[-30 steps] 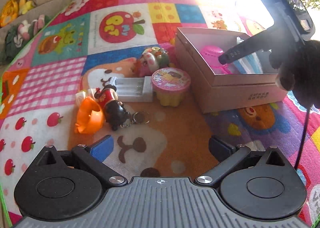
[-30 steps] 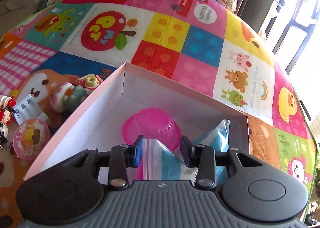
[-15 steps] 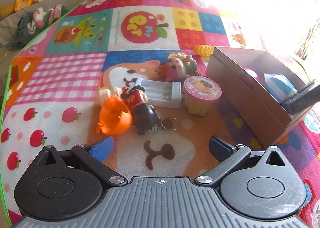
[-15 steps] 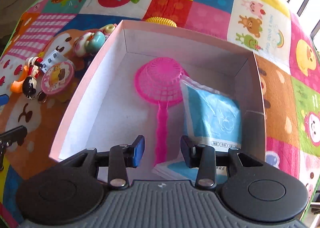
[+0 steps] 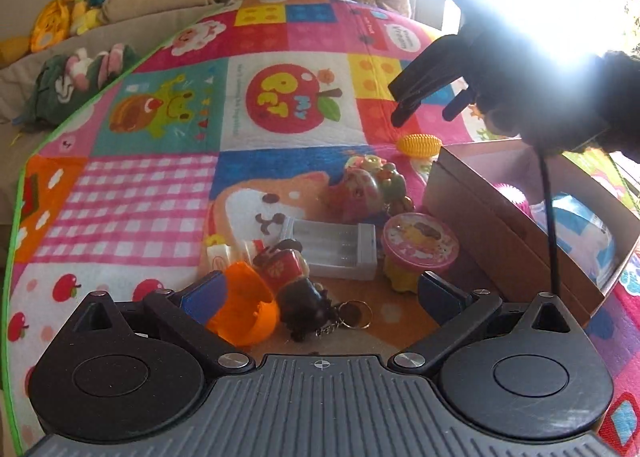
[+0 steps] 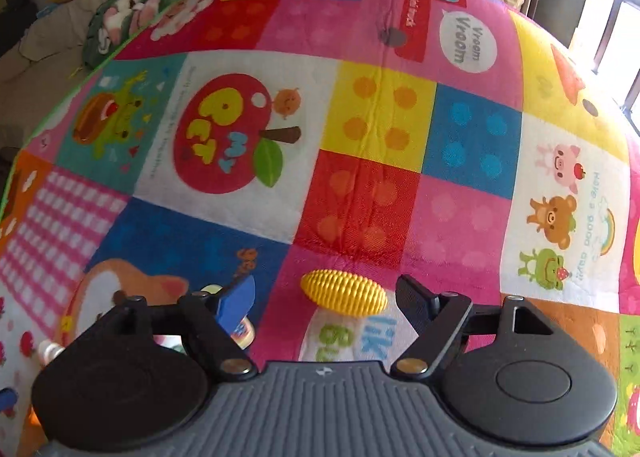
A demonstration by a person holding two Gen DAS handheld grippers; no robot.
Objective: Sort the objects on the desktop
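Two hand-held grippers are seen, both released and empty. On the left, the left hand-held gripper (image 5: pixel 320 289) is held over the orange cup (image 5: pixel 242 311) and figurine keychain (image 5: pixel 296 289). Farther right, the yellow ribbed toy (image 6: pixel 344 293) is framed on the play mat (image 6: pixel 380 137) between the just-opened jaws of the right hand-held gripper (image 6: pixel 326 303), its long axis running across the gap; this hand is judged nearer.

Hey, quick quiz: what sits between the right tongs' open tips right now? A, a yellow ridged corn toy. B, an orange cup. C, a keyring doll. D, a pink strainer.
A: the right wrist view shows the yellow corn toy lying on the mat between the spread right tongs, untouched.
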